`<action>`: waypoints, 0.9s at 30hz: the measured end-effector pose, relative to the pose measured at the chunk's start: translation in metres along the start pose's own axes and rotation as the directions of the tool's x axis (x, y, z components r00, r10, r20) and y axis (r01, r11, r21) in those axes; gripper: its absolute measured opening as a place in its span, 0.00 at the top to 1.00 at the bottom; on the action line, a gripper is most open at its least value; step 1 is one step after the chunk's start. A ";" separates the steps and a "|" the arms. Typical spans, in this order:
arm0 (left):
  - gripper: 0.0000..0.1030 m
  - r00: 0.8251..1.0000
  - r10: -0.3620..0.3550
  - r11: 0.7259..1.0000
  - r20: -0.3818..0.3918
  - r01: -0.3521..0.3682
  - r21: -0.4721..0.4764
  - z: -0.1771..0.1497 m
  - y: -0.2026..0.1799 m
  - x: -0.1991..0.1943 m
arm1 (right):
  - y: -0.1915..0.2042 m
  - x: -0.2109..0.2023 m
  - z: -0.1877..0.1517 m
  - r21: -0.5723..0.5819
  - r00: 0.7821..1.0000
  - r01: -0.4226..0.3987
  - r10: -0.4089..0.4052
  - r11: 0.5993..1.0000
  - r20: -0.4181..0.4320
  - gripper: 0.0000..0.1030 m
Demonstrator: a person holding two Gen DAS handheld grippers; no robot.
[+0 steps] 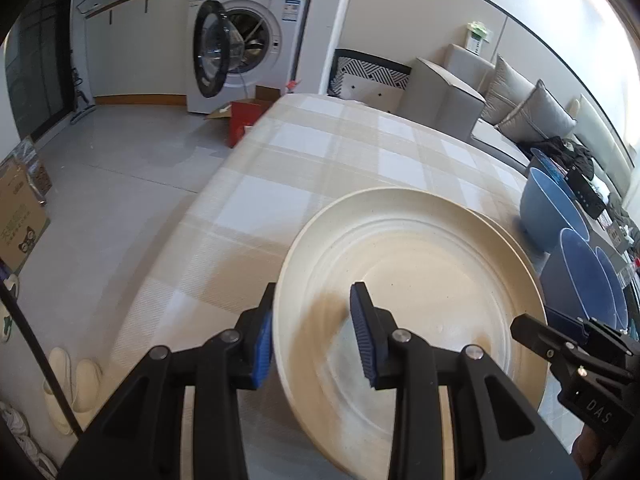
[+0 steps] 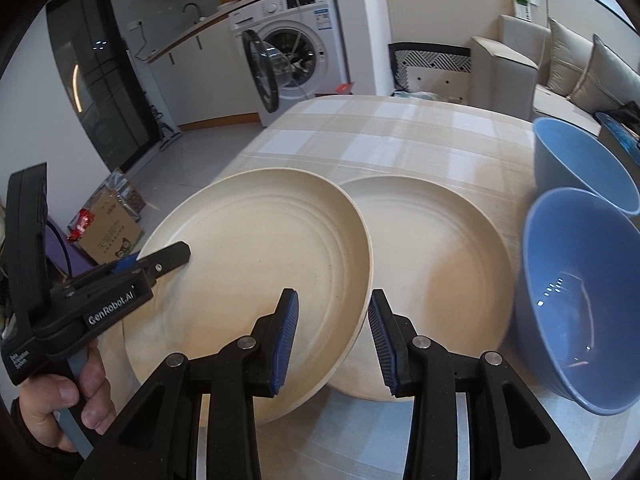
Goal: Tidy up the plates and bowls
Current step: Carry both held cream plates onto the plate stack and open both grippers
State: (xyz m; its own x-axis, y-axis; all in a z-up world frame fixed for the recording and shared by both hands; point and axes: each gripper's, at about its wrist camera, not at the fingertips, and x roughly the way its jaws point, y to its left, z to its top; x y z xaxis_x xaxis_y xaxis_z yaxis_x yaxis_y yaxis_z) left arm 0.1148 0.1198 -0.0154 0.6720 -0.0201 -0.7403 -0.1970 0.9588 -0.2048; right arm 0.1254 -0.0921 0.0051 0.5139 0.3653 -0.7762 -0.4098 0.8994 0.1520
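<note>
A cream plate (image 1: 420,280) hangs tilted above the checked tablecloth, gripped at opposite rims. My left gripper (image 1: 314,338) is shut on its left rim, one pad outside and one inside the plate. My right gripper (image 2: 334,340) is shut on the right rim of the same plate (image 2: 248,248). Each gripper shows in the other's view: the right gripper (image 1: 532,328) at the plate's far edge, the left gripper (image 2: 176,254) in a hand. A second cream plate (image 2: 436,264) lies flat on the table, partly under the held one. Two blue bowls (image 2: 580,304) (image 2: 580,164) stand to the right.
The table (image 2: 380,132) carries a beige checked cloth. Beyond it stand a washing machine (image 2: 296,48) with its door open and a grey sofa (image 2: 560,60). Cardboard boxes (image 2: 112,228) and slippers (image 1: 72,384) lie on the floor to the left.
</note>
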 end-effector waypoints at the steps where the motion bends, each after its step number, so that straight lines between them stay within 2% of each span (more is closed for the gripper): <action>1: 0.68 1.000 -0.009 1.000 -0.002 0.009 0.010 0.002 -0.006 0.003 | -0.004 0.000 -0.001 0.006 1.000 0.014 -0.014 1.000 -0.003 0.64; 7: 0.68 0.998 -0.064 0.998 -0.022 0.064 0.025 0.013 -0.027 0.020 | -0.025 0.003 -0.003 0.034 0.997 0.075 -0.074 0.997 -0.029 0.62; 9: 0.68 0.996 -0.086 0.996 -0.031 0.087 0.024 0.015 -0.033 0.025 | -0.028 0.001 -0.005 0.024 0.996 0.082 -0.081 0.996 -0.034 0.55; 13: 0.67 0.994 -0.105 0.994 -0.040 0.106 0.038 0.014 -0.044 0.031 | -0.029 -0.009 -0.011 0.001 0.997 0.083 -0.083 0.997 -0.003 0.34; 15: 0.67 0.992 -0.117 0.992 -0.041 0.119 0.045 0.014 -0.050 0.033 | -0.030 -0.015 -0.014 0.001 0.997 0.077 -0.077 0.997 0.009 0.29; 17: 0.66 0.990 -0.134 0.990 -0.049 0.136 0.045 0.014 -0.054 0.034 | -0.033 -0.019 -0.017 0.009 0.997 0.072 -0.072 0.997 0.009 0.28; 27: 0.63 0.991 -0.131 0.989 -0.040 0.133 0.061 0.011 -0.057 0.025 | -0.039 -0.042 -0.030 0.012 0.999 0.039 -0.039 0.999 0.037 0.20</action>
State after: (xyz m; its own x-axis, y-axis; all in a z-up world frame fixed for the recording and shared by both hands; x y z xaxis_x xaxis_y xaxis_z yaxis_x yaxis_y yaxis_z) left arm 0.1511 0.0678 -0.0150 0.6626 -0.1568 -0.7324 -0.0618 0.9631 -0.2621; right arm 0.0977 -0.1494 0.0133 0.5572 0.3387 -0.7582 -0.3806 0.9157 0.1293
